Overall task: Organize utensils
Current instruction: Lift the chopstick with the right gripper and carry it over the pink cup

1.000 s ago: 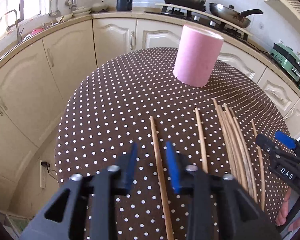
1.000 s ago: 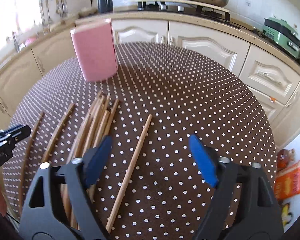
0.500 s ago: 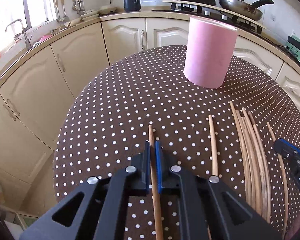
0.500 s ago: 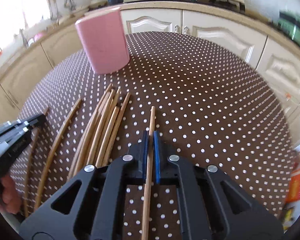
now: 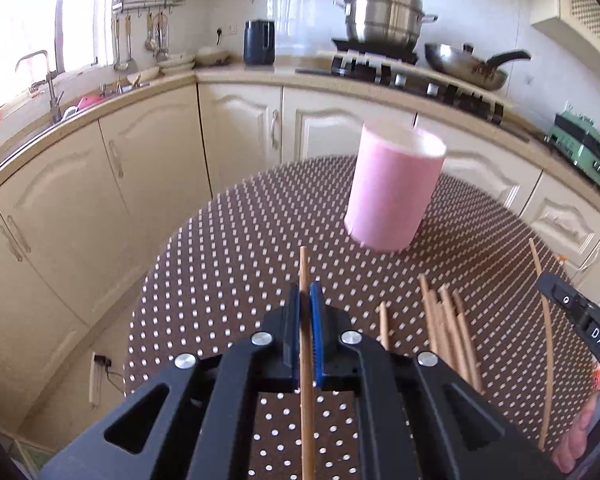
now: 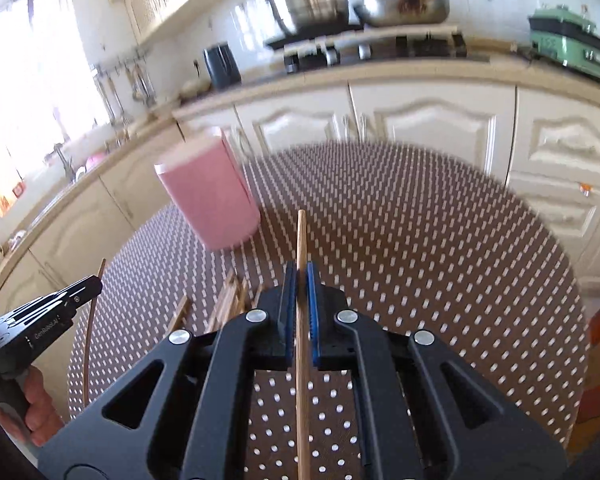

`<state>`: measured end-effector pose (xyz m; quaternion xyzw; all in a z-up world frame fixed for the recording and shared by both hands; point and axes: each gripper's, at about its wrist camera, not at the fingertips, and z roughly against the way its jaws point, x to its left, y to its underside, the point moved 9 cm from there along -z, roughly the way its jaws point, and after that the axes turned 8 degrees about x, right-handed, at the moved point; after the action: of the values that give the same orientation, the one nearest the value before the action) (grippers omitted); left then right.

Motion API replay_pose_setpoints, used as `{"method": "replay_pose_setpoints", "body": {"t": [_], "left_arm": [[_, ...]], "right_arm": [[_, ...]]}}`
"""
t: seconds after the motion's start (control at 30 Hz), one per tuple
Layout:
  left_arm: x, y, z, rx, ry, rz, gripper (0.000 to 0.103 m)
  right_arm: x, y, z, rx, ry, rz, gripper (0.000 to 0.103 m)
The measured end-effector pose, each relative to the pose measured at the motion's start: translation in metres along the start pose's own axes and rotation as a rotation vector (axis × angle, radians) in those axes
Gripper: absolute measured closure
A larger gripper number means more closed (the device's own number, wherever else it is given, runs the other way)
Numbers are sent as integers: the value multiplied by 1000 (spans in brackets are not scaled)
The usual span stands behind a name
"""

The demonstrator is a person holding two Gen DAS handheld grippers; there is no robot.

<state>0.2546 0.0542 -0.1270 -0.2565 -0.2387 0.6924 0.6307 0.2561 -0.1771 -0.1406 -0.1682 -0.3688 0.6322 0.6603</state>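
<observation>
Fingers (image 5: 315, 312) of the left gripper (image 5: 305, 300) are pinching a chopstick (image 5: 305, 344), and the right gripper (image 6: 300, 280) is clamping another stick (image 6: 301, 320). Loose sticks (image 5: 448, 328) are lying on the tabletop (image 5: 240, 264) between the grippers, with a pink cup (image 5: 394, 192) standing ahead.

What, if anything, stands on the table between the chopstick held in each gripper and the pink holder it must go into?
Nothing visible does. The left gripper is shut on a chopstick, and only bare dotted tablecloth lies between its tip and the pink holder. The right gripper likewise holds a chopstick with a clear stretch ahead.
</observation>
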Motion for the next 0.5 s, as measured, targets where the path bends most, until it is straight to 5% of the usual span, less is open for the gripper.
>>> {"method": "replay_pose_setpoints", "body": {"t": [0.5], "left_arm": [[-10,-62,63,-204,19,26,97]], "right_arm": [[12,-59,60,-219,31,21,97]]}}
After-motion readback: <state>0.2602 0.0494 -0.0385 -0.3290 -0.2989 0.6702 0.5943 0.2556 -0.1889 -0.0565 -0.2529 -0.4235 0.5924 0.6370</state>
